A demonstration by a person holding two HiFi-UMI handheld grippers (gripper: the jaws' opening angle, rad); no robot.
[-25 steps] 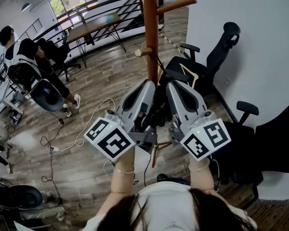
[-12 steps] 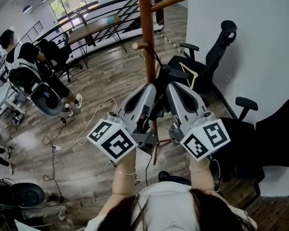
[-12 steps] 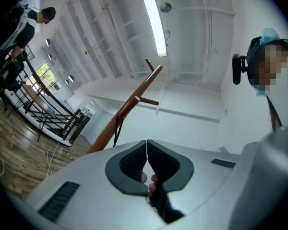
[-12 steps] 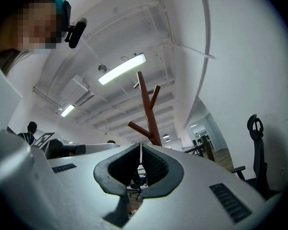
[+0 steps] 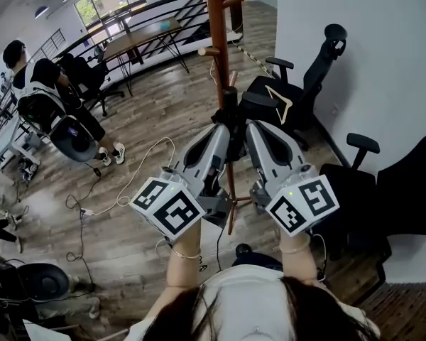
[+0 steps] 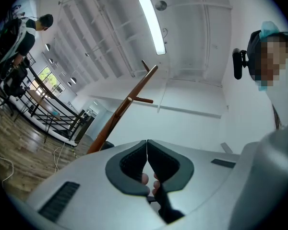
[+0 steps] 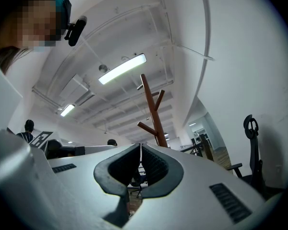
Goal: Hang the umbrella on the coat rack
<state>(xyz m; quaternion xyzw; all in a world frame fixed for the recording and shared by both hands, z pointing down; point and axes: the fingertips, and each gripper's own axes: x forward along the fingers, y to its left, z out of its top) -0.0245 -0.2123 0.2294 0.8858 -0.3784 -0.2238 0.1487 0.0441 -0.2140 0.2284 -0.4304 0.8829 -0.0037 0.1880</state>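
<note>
Our head camera looks steeply down on the wooden floor [image 5: 149, 119], the coat rack [image 5: 219, 55] rising just ahead. On the left gripper [image 6: 147, 143] we sit close behind the jaws, tilted up at the ceiling [image 6: 192, 42]; on the right gripper [image 7: 140, 146] likewise. All three views share the coat rack, seen from below in both gripper views.

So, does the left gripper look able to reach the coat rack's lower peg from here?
Probably yes. The left gripper is held up close to the coat rack pole, with the lower peg a little beyond its fingers, and nothing stands between them.
</note>
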